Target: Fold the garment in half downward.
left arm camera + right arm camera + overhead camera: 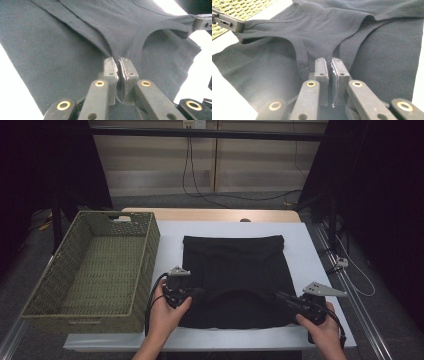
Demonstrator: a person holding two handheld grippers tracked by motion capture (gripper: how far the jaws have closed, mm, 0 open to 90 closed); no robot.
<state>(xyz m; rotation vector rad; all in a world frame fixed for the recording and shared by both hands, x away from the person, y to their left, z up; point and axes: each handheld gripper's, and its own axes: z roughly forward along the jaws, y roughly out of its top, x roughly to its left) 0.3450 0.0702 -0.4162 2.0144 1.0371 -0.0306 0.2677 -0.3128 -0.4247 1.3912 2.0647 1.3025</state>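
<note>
A black sleeveless garment (235, 265) lies folded on the white table (310, 250), its near layer lifted and stretched between my two grippers. My left gripper (200, 291) is shut on the fabric at the garment's near left, and a strap edge (132, 47) runs into its closed jaws (118, 60). My right gripper (277, 296) is shut on the fabric at the near right, where a hemmed edge (302, 53) meets its tips (330, 60). A curved neckline or armhole edge (239, 292) sags between them. Each gripper view shows the other gripper's jaw far off, at the top right (202, 22) and the top left (227, 22).
A woven olive basket (145, 250) stands on the table's left side, close to the garment's left edge. The table's front edge runs just behind my hands. A wooden board (210, 215) and dangling cables (192, 175) lie beyond the far edge.
</note>
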